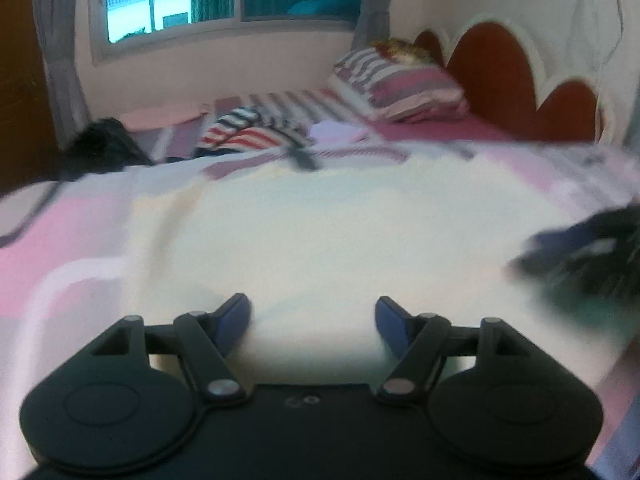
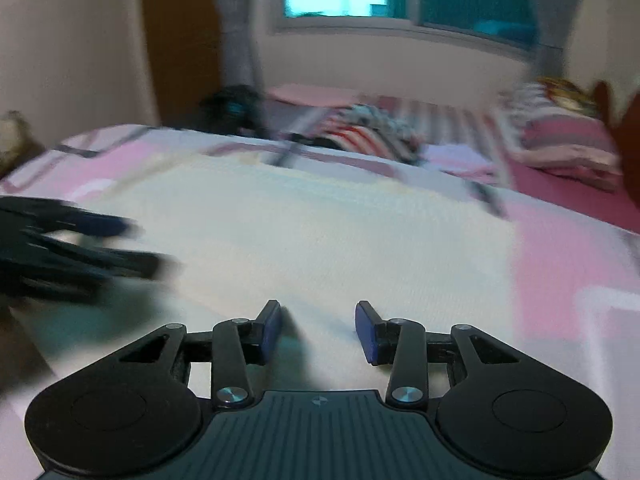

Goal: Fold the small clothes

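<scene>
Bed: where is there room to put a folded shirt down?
The pink bedspread right of the white cloth is bare. So is the pink strip left of that cloth. It is crowded farther back: striped clothes, a dark heap and the pillows sit there.

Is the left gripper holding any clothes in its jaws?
No, the left gripper has its jaws apart with nothing between them, only the white cloth spread on the bed below.

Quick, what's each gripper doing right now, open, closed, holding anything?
Left gripper: open, nothing held, over the white cloth.
Right gripper: open, nothing held.
</scene>
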The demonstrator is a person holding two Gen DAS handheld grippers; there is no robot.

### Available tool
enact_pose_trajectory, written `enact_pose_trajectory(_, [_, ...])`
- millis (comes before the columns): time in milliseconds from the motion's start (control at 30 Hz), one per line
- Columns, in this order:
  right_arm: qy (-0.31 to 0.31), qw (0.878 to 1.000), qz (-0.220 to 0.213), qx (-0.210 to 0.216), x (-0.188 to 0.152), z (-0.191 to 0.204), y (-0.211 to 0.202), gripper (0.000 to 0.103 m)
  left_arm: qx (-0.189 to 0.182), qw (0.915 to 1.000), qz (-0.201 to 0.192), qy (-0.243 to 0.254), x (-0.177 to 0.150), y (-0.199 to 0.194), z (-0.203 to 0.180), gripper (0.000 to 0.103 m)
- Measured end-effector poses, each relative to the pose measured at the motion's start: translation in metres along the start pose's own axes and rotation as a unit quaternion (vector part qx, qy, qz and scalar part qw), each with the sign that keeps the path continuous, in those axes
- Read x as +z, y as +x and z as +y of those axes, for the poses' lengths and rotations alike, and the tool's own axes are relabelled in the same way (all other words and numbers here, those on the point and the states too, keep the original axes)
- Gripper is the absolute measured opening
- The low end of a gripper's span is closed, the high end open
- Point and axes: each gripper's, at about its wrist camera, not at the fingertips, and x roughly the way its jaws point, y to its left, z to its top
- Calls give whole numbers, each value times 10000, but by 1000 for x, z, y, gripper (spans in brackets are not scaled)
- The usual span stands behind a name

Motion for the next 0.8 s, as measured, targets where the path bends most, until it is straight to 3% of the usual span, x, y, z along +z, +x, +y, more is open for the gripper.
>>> enact_pose_trajectory(67, [225,9994,126,-211,-13,-22,-8,40,210,9997,81,-38,-8,-12,8,66])
enact_pose_trajectory(133, [424,9985,243,-246,-18,-21,-24,40,191,9997,-67,-132,-7,-33,1,67])
enact_pose_trajectory(167, [496,9982,147,-317,-16,-15,-31,40,118,9997,-161,-106,-8,-41,-7,69])
enact_pose_trajectory(267, [750,9970,-121,155,-15,12,-51,40,-73,9998,-87,-173,-10,-47,-34,70])
enact_pose_trajectory(433, [490,9976,88,479,-33,66,-55,40,-111,9990,173,-391,-26,-37,-55,68])
enact_pose_trajectory(500, [306,9988,215,328,-44,75,-48,40,-46,9993,124,-356,-34,-40,-51,69])
enact_pose_trajectory(600, [321,9994,146,8,-53,60,-56,39,69,9982,133,-572,-44,-50,-29,69])
enact_pose_trajectory(700, [515,9964,167,-652,-66,26,-69,39,253,9981,116,-542,-55,-62,-7,70])
enact_pose_trajectory(800, [824,9948,178,-577,-73,2,-78,39,243,9981,184,-543,-53,-66,-2,69])
